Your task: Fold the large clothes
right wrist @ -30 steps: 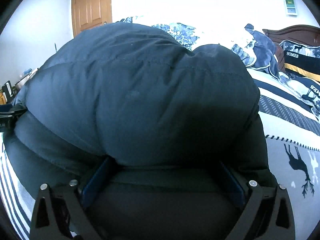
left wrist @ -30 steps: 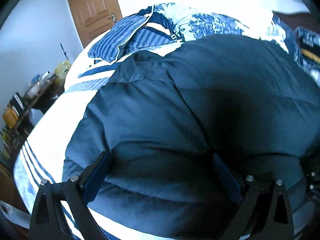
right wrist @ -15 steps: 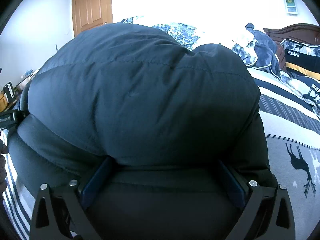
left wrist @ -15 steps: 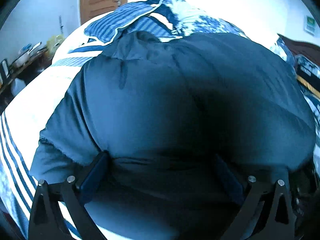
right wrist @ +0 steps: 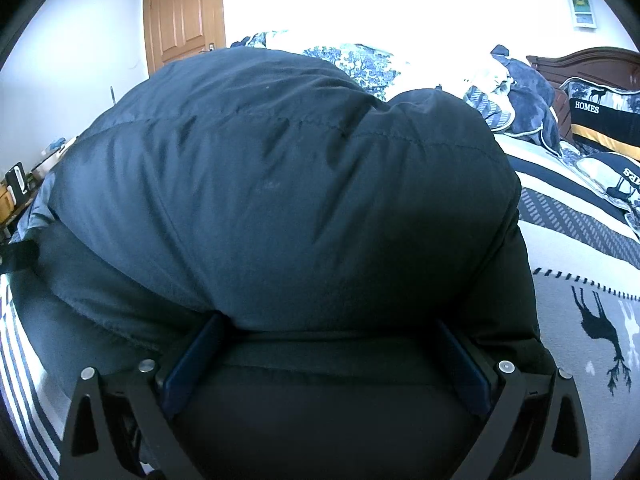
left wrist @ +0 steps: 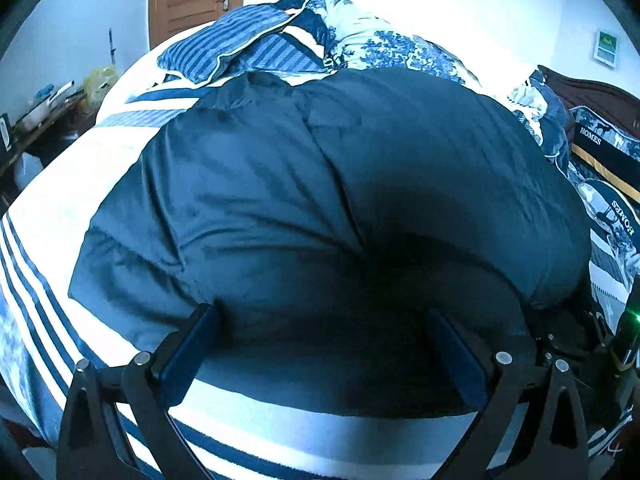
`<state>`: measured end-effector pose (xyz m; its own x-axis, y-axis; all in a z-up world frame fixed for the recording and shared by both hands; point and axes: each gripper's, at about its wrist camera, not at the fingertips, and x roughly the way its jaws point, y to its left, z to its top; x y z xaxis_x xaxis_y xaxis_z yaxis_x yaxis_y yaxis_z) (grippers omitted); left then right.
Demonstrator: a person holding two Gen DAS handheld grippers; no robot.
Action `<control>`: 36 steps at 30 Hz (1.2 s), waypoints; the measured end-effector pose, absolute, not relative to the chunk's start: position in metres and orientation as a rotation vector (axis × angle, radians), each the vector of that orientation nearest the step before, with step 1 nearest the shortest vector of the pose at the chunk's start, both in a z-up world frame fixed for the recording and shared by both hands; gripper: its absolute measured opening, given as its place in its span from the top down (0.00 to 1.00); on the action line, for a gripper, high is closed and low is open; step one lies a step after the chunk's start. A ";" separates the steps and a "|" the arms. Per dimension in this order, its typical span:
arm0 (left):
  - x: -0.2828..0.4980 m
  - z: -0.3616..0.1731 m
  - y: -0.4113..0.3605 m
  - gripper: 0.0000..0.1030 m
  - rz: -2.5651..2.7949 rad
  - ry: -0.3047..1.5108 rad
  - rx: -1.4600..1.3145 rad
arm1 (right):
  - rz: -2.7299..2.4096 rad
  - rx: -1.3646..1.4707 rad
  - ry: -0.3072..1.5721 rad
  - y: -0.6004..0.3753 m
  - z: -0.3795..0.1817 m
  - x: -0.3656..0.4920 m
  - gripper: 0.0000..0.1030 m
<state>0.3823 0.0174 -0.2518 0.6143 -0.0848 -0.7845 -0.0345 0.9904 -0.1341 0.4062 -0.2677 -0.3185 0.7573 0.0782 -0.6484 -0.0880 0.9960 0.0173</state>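
My left gripper (left wrist: pixel 320 344) swung right over the last second — dark navy puffer jacket (left wrist: pixel 340 200) now bunched on the striped bed (left wrist: pixel 48 208). Both fingers wide, straddling fabric; right gripper (right wrist: pixel 326 354) steady — fold half done.

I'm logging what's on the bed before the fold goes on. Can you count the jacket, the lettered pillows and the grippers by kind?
Dark navy puffy quilted jacket: 1
Black pillows lettered HOMES: 2
Black two-finger grippers, left and right: 2
Total: 5
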 end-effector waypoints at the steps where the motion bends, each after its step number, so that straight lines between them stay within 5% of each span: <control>1: 0.378 -0.252 0.020 0.00 -0.029 0.909 -0.148 | 0.091 -0.014 0.706 -0.268 -0.318 0.406 0.00; 36: 0.367 -0.250 0.009 0.00 0.010 0.915 -0.122 | 0.091 -0.013 0.708 -0.268 -0.317 0.404 0.00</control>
<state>0.3669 0.0094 -0.2503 0.6106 -0.0436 -0.7907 -0.0603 0.9930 -0.1013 0.4040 -0.2679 -0.3174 0.7556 0.0790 -0.6502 -0.0878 0.9960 0.0189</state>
